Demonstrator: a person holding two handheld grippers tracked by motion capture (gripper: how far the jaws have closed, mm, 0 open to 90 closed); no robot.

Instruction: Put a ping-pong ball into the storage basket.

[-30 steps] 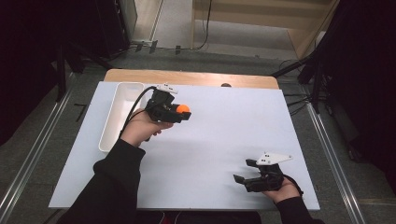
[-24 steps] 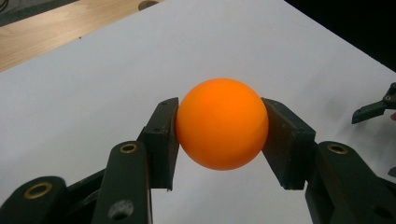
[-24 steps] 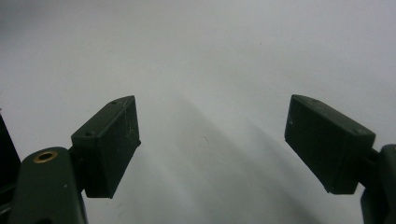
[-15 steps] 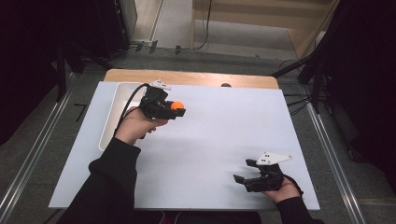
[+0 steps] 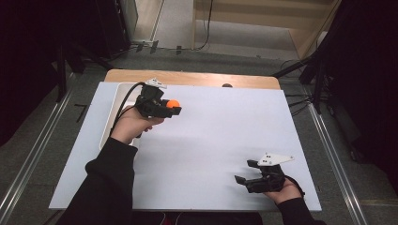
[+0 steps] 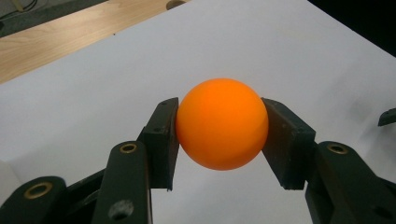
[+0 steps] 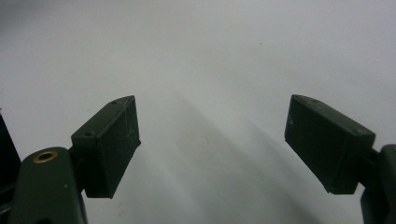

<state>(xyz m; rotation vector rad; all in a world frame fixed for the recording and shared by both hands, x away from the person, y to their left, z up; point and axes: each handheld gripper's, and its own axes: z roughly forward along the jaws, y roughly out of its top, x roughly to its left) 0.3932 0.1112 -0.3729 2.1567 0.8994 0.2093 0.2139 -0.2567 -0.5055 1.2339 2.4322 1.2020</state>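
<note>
An orange ball (image 5: 173,103) is clamped between the two black jaws of my left gripper (image 5: 174,108), which a hand holds above the back left of the white table top (image 5: 225,136). In the left gripper view the ball (image 6: 222,123) sits squarely between both pads of the left gripper (image 6: 220,119), off the surface. My right gripper (image 5: 244,171) rests low at the front right, pointing left. Its jaws stand wide apart with nothing between them, and the right gripper view shows bare white surface past the right gripper (image 7: 212,135).
A long white tray (image 5: 109,123) lies along the left side of the table, partly behind the left hand and its cable. A wooden strip (image 5: 197,78) runs along the far edge. Dark floor and metal rails surround the table.
The left gripper, still holding the ball, has shifted a little to the left and toward the far edge. The right gripper has stayed where it was.
</note>
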